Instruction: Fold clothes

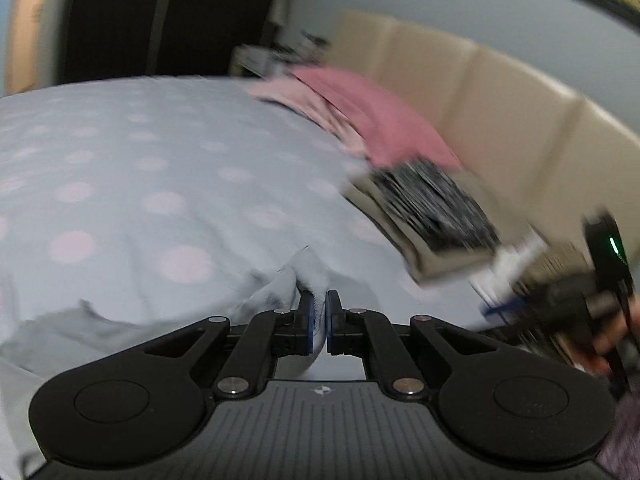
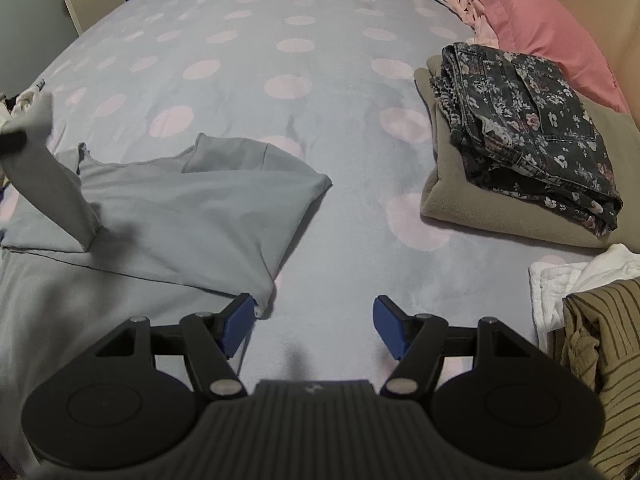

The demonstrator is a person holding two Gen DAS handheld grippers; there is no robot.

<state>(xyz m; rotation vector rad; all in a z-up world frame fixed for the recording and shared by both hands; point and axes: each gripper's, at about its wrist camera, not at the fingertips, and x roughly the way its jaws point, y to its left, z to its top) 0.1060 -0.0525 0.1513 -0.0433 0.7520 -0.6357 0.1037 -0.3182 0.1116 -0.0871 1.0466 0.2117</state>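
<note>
A fold of the pale grey garment [image 1: 288,284] is seen pinched between the closed pads of the left gripper [image 1: 319,322], the cloth bunched up around the blue pads [image 1: 307,320]. In the right wrist view, the right gripper [image 2: 314,326] is held with its jaws standing wide and nothing between them, its left pad [image 2: 240,320] just beside the nearest corner of the same grey garment [image 2: 180,216], which lies partly doubled over on the spotted bedspread [image 2: 280,80]. At that view's left edge, a strip of the cloth [image 2: 52,184] is drawn up off the bed toward a dark tip, judged to be the left gripper.

The step in hand is judged to be a fold made with the lifted part. It would be done well if the near corner were pinned or gripped by the free gripper, so that the body of the cloth is not dragged, and if the lifted part were carried over low and laid edge to edge.

Further off, to the right, folded floral jeans [image 2: 520,120] are stacked on a folded olive-tan piece [image 2: 460,200]; a striped brown garment [image 2: 600,340] and white cloth [image 2: 560,276] lie nearer. Pink pillows [image 2: 532,20] rest against the headboard [image 1: 500,92].
</note>
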